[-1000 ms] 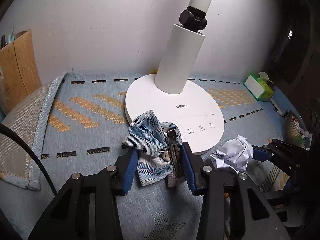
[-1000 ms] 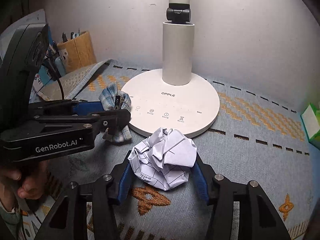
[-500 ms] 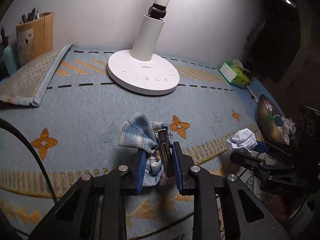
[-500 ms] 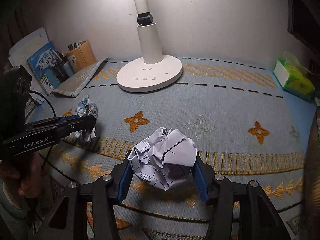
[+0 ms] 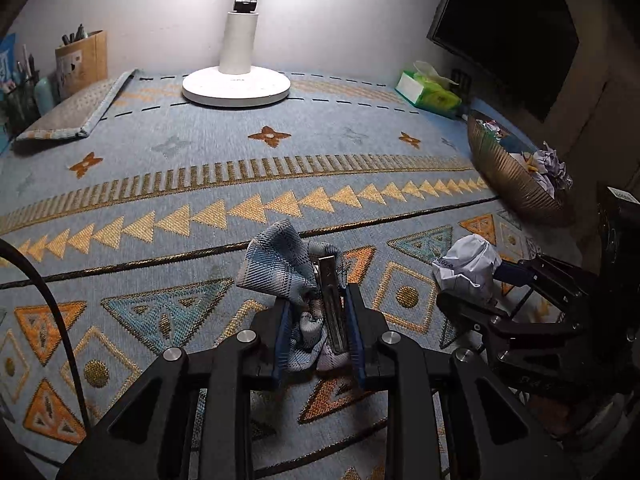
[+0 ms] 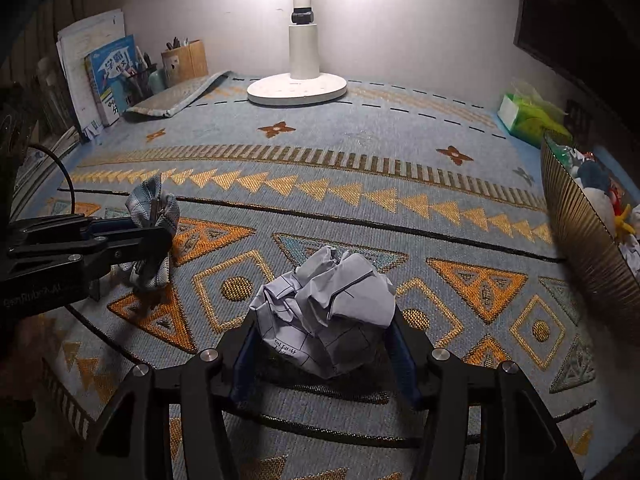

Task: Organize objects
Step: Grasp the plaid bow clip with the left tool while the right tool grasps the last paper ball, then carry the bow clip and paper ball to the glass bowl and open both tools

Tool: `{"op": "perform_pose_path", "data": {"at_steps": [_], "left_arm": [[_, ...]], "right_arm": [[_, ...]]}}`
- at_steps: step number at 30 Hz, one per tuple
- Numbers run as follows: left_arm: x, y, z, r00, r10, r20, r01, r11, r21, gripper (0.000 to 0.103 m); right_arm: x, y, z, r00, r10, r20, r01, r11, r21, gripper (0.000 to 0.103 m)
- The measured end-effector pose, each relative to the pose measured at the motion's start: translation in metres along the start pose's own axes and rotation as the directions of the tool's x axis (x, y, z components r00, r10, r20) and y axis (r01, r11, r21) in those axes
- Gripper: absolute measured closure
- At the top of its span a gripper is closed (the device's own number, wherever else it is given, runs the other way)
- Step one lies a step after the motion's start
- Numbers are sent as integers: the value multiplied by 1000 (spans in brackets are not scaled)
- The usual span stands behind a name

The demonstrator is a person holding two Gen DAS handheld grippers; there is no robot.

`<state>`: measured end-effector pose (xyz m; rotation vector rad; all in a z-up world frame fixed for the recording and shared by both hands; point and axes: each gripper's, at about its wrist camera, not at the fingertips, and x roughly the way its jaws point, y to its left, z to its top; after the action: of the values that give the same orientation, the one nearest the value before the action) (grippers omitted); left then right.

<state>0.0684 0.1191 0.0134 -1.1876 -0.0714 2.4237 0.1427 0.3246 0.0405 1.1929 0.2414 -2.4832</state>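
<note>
Crumpled paper ball sits clenched between the blue pads of the right hand-held gripper, carried above the patterned rug that covers the surface. From that grip the ribbed brown basket lies to the right and a little ahead, near the surface's right edge, with paper scraps and small toys already in it; its long side runs roughly front to back along that edge. By my reading the ball belongs there, so the coming move is a swing rightward over the near rim, and the right arm is plainly the nearer one.

Plaid cloth, bunched around a flat metal clip, is gripped in the left hand-held gripper, also lifted clear of the rug. It hangs to the left of the paper ball, well apart from the basket, so it would have to cross behind or after the right arm to reach the same place
</note>
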Motion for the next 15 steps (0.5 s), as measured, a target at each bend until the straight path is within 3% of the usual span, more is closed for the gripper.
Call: {"op": "perform_pose_path", "data": {"at_steps": [1, 3, 9, 11, 13, 15], "left_arm": [[-1, 0, -2, 1000, 9, 16, -9, 1000, -1, 80], [0, 2, -5, 999, 35, 28, -34, 999, -20, 72], [3, 4, -4, 1000, 25, 14, -24, 999, -28, 68], [3, 1, -4, 999, 38, 15, -38, 999, -22, 68], [4, -3, -5, 998, 58, 17, -58, 998, -3, 69], [4, -7, -5, 997, 71, 19, -71, 997, 12, 76]], "right_arm": [[0, -2, -1, 1000, 15, 1, -15, 1000, 12, 31], [-3, -3, -6, 999, 39, 14, -39, 999, 32, 23], [-4, -2, -8, 999, 25, 27, -26, 999, 35, 22], [-2, -4, -4, 999, 17, 29, -19, 998, 55, 25], [-2, -5, -2, 999, -12, 35, 10, 998, 61, 43], [-3, -8, -1, 999, -18, 45, 15, 997, 71, 49]]}}
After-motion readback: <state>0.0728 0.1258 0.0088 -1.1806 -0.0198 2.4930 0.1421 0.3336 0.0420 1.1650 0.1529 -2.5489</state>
